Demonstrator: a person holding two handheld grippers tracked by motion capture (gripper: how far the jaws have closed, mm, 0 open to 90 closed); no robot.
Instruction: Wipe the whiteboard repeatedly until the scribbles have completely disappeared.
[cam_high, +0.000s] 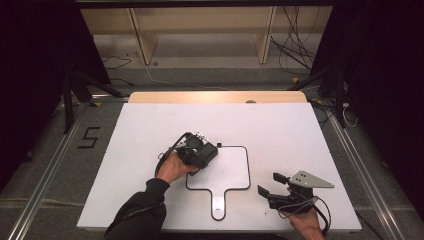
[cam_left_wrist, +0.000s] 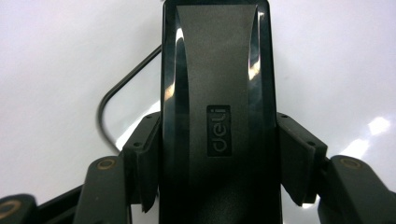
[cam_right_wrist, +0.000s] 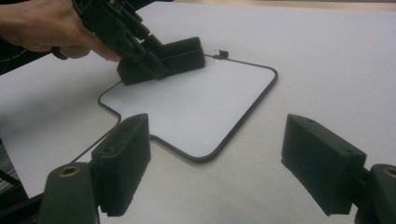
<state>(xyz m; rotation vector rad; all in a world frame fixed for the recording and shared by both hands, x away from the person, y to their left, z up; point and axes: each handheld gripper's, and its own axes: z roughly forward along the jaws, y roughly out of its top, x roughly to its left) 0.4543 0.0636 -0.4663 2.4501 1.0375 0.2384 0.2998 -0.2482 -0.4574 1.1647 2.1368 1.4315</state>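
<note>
A small whiteboard (cam_high: 227, 172) with a black rim and a short handle lies flat on the white table. My left gripper (cam_high: 199, 153) is shut on a black board eraser (cam_high: 209, 150) that rests on the board's upper left corner. In the left gripper view the eraser (cam_left_wrist: 217, 93) stands between the two pads (cam_left_wrist: 149, 154), which press on its sides. My right gripper (cam_high: 271, 184) hovers open to the right of the board's handle with nothing between its jaws. From the right gripper view, the board (cam_right_wrist: 196, 102), the eraser (cam_right_wrist: 180, 58) and the left gripper (cam_right_wrist: 135, 51) lie ahead of my right gripper (cam_right_wrist: 219, 158).
The white table (cam_high: 150, 130) top has a wooden strip (cam_high: 215, 96) along its far edge. Cables and a wooden frame lie on the floor beyond it. Dark stands flank the table on both sides.
</note>
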